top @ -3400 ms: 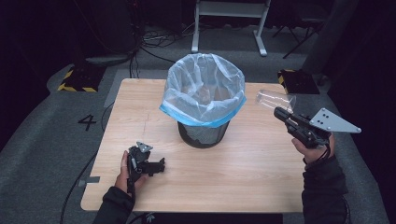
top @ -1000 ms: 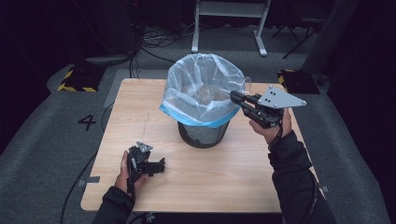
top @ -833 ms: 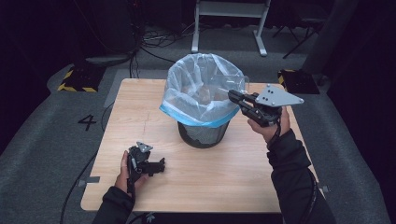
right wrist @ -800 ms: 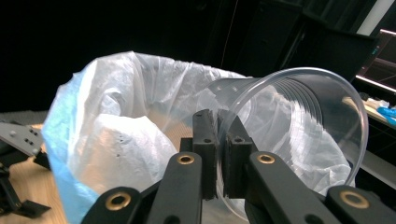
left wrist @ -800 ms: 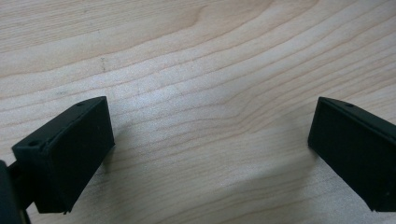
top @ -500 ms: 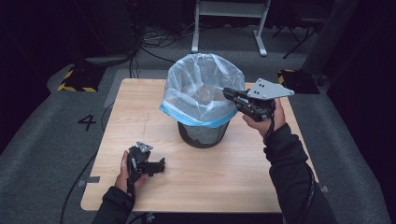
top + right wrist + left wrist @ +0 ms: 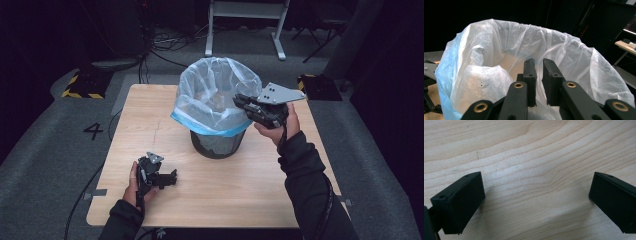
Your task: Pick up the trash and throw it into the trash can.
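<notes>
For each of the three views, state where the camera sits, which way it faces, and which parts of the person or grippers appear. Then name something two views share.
High view: above the person's side, facing forward and down on the wooden table; both forearms, left gripper, right gripper.
Left gripper view: rides the left gripper, facing the tabletop closely; its wide-apart jaws.
Right gripper view: rides the right gripper, facing into the bin liner; its nearly closed jaws.
Shared: high and right gripper views both show the bin liner.

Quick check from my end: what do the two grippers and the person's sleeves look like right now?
Both grippers are black. The right gripper carries a grey three-cornered plate on top, and its linkage arms show brass-coloured rivets in its own view. The left gripper has a smaller grey plate; its jaws are blocky black pads. Both forearms wear dark sleeves.
</notes>
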Available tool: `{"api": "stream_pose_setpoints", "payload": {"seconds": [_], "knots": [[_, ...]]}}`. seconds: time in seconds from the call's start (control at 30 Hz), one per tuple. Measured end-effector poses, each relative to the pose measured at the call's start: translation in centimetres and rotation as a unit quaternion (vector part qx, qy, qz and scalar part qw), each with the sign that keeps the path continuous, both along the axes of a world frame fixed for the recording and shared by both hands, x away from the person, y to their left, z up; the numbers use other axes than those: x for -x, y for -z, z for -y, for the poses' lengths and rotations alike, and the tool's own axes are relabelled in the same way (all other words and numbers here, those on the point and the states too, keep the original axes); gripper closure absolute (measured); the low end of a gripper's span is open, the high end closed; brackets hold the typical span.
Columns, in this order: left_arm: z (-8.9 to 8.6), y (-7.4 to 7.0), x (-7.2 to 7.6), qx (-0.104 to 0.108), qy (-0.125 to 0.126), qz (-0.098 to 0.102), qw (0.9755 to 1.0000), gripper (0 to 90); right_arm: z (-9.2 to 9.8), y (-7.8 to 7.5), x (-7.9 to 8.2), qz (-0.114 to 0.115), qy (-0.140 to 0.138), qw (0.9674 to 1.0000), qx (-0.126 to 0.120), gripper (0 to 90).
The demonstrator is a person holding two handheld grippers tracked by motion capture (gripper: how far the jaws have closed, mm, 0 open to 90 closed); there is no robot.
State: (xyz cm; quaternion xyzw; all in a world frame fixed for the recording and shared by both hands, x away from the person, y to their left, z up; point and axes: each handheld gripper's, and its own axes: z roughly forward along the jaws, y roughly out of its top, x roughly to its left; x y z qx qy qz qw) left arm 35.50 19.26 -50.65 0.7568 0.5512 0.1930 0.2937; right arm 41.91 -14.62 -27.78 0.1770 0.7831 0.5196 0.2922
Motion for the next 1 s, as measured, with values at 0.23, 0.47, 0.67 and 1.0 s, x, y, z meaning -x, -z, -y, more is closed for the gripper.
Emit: {"api": "stream_pose_setpoints", "payload": {"seconds": [0.23,0.47,0.67,1.0], "knots": [[0.0,0.0,0.0,0.001,0.001,-0.001,1.0000,0.4,0.2,0.0,0.1,0.000,0.001,1.0000,-0.006,76.4],[0.0,0.0,0.0,0.000,0.002,0.000,1.0000,0.4,0.5,0.2,0.4,0.002,-0.002,1.0000,-0.007,74.9],[0.0,0.0,0.0,0.000,0.002,0.000,1.0000,0.4,0.7,0.2,0.5,0.006,-0.001,0.9999,-0.011,71.6],[0.0,0.0,0.0,-0.002,0.002,-0.002,1.0000,0.4,1.7,-0.2,1.3,0.011,0.007,0.9992,-0.039,48.6]]}}
